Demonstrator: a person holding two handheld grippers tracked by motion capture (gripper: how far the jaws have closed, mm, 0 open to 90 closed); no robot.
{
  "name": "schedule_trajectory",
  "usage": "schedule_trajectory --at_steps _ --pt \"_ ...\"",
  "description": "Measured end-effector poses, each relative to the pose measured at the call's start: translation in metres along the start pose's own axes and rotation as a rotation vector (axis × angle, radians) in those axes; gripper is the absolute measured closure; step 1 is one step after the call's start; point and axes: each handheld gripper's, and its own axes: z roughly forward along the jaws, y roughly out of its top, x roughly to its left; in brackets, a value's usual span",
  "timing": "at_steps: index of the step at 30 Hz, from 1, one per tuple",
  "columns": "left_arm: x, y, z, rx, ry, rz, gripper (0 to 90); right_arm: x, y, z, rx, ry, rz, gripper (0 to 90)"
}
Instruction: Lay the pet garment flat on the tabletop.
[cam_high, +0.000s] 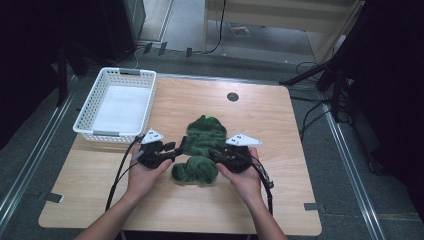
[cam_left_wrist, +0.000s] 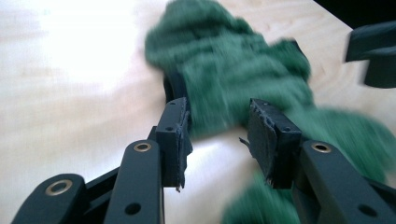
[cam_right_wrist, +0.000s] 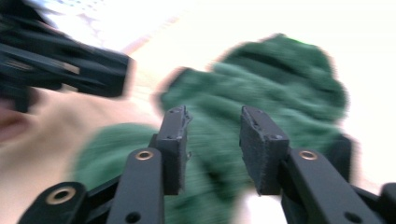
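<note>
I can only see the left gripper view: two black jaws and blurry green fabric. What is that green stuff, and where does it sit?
Observer: It is a crumpled green cloth lying near the middle of a wooden table, seen from the high view.
Operator: Is anything else on that table?
Observer: Yes, a white basket stands at the far left corner, apart from the cloth.
Operator: There's a dark shape at my top right. What is it?
Observer: That is the right gripper, held in the person's right hand at the cloth's right edge. In its own view its jaws stand apart, with the cloth ahead of them and nothing pinched.
</note>
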Motion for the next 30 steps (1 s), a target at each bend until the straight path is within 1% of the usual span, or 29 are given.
schedule_trajectory --at_steps 1,2,4,5,6,7,8,10,12,13,14,15,17,19,20,21,23,24,26,28,30 --pt "-0.001 -0.007 -0.005 -0.001 -0.012 -0.010 58.4 0.008 -0.002 -0.004 -0.007 0.031 -0.001 58.1" --pt "-0.002 -0.012 -0.006 0.003 -0.022 -0.014 58.4 0.017 -0.005 -0.005 -0.003 0.064 -0.020 55.4" --pt "-0.005 -0.022 -0.009 0.013 -0.028 -0.017 58.4 0.029 -0.009 -0.004 -0.004 0.068 -0.032 51.2" --pt "-0.008 -0.027 -0.008 0.026 -0.031 -0.012 58.4 0.034 -0.011 -0.001 0.009 0.068 -0.032 47.6" --pt "-0.010 -0.031 -0.006 0.040 -0.033 0.001 58.5 0.039 -0.012 0.002 0.026 0.060 -0.040 45.5" --pt "-0.012 -0.035 -0.005 0.054 -0.035 0.015 59.8 0.043 -0.013 0.006 0.038 0.043 -0.054 44.4" --pt "-0.013 -0.036 -0.004 0.060 -0.034 0.019 61.9 0.047 -0.015 0.010 0.049 0.022 -0.059 43.2" --pt "-0.014 -0.038 -0.001 0.070 -0.020 0.042 64.6 0.051 -0.020 0.015 0.055 -0.014 -0.060 42.7" --pt "-0.014 -0.040 0.002 0.079 -0.019 0.041 68.3 0.054 -0.025 0.020 0.077 -0.015 -0.065 43.7" --pt "-0.014 -0.041 0.003 0.085 -0.020 0.041 69.1 0.055 -0.027 0.022 0.088 -0.031 -0.077 45.7" --pt "-0.014 -0.041 0.004 0.086 -0.013 0.045 70.2 0.056 -0.029 0.023 0.091 -0.046 -0.098 48.3" --pt "-0.015 -0.041 0.004 0.083 -0.010 0.052 70.7 0.056 -0.030 0.024 0.095 -0.050 -0.106 51.8" --pt "-0.015 -0.042 0.005 0.084 -0.003 0.059 71.7 0.055 -0.031 0.025 0.098 -0.049 -0.113 60.9" --pt "-0.015 -0.042 0.006 0.088 -0.001 0.059 72.8 0.055 -0.032 0.023 0.090 -0.068 -0.127 71.6" --pt "-0.016 -0.042 0.007 0.089 0.001 0.060 73.1 0.054 -0.032 0.022 0.083 -0.069 -0.129 75.6" --pt "-0.016 -0.042 0.007 0.091 0.003 0.061 73.4 0.053 -0.032 0.020 0.073 -0.066 -0.123 79.2" --pt "-0.016 -0.042 0.007 0.094 0.003 0.062 73.7 0.050 -0.031 0.015 0.046 -0.061 -0.104 82.4" --pt "-0.016 -0.042 0.007 0.093 0.003 0.061 73.8 0.048 -0.032 0.011 0.027 -0.064 -0.090 83.2" --pt "-0.015 -0.042 0.007 0.094 0.001 0.060 73.9 0.044 -0.033 0.004 0.008 -0.073 -0.070 83.5" --pt "-0.015 -0.042 0.007 0.095 0.001 0.061 73.9 0.038 -0.036 -0.005 -0.019 -0.086 -0.033 83.7" --pt "-0.015 -0.042 0.007 0.094 0.001 0.061 73.9 0.031 -0.039 -0.015 -0.041 -0.096 0.016 83.5"
